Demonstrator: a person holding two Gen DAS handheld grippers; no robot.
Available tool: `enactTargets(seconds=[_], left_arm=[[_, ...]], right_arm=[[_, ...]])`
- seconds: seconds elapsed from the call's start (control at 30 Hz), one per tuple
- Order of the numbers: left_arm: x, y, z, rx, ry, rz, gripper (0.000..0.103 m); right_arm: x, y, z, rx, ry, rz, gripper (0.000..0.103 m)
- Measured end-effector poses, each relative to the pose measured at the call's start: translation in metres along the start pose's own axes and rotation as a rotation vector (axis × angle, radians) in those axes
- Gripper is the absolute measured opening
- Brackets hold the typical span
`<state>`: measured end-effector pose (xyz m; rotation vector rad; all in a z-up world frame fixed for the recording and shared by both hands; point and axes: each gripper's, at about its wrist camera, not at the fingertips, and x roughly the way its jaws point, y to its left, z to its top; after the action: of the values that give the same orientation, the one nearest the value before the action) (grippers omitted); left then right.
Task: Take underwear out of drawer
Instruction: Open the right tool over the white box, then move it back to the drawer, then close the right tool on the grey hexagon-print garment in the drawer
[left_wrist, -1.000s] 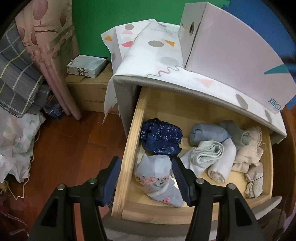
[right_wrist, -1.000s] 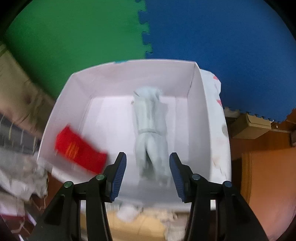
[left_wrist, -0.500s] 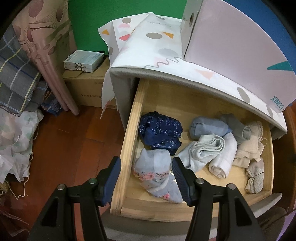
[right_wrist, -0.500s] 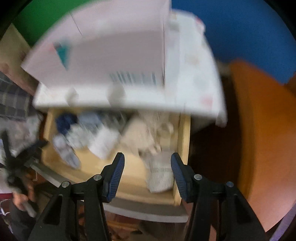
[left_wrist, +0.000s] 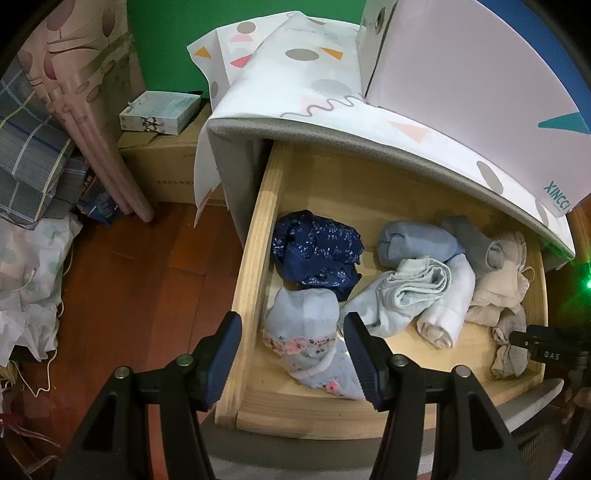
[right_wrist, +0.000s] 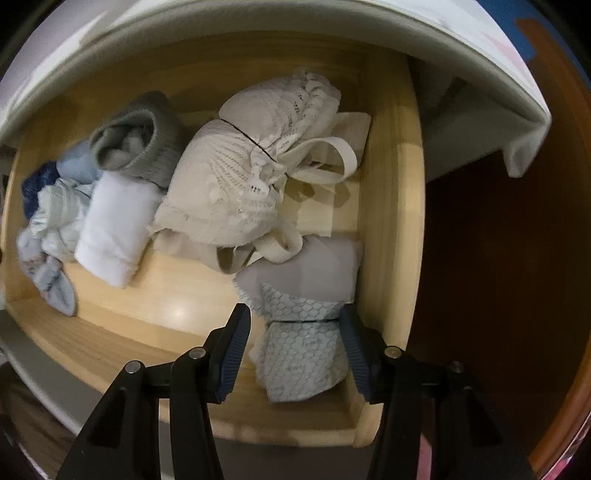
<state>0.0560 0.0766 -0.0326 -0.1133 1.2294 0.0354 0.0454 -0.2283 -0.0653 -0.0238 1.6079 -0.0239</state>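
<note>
Pine-sided open wooden drawer (right_wrist: 391, 206) holds rolled underwear. The right gripper (right_wrist: 295, 350) straddles a grey-and-blue honeycomb-print roll (right_wrist: 299, 343) against the right wall, jaws spread; the left gripper (left_wrist: 291, 360) hangs spread above a pale-blue floral pair (left_wrist: 303, 328). A white box (left_wrist: 480, 74) above reads "XINCCI".

Above drawer (left_wrist: 255, 236): you are getting open access from above over its pulled-out front half.
Rear: the cloth-covered cabinet top (left_wrist: 332, 99) is overhanging it.
Right corner: the grey patterned roll (right_wrist: 299, 347) is sitting tight against the side wall.
Bare floor: a wood strip (right_wrist: 177, 291) is lying clear between the piles.
</note>
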Motion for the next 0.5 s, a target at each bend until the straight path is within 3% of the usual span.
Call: enactTargets(seconds=[0.33,0.4,0.5], left_arm=[[0.002,0.0,0.0,-0.002,0.006,0.01,0.059],[0.002,0.0,0.0,-0.001,0.007,0.009,0.059],[0.003,0.0,0.0,-0.005,0.009,0.008,0.059]], right_arm=[[0.015,0.028,0.001,-0.082,0.029,-0.089,0.062],[0.013,0.028,-0.002,-0.076,0.024,-0.069,0.061],[0.007,0.026,-0.008,-0.05,0.044,0.041,0.058]])
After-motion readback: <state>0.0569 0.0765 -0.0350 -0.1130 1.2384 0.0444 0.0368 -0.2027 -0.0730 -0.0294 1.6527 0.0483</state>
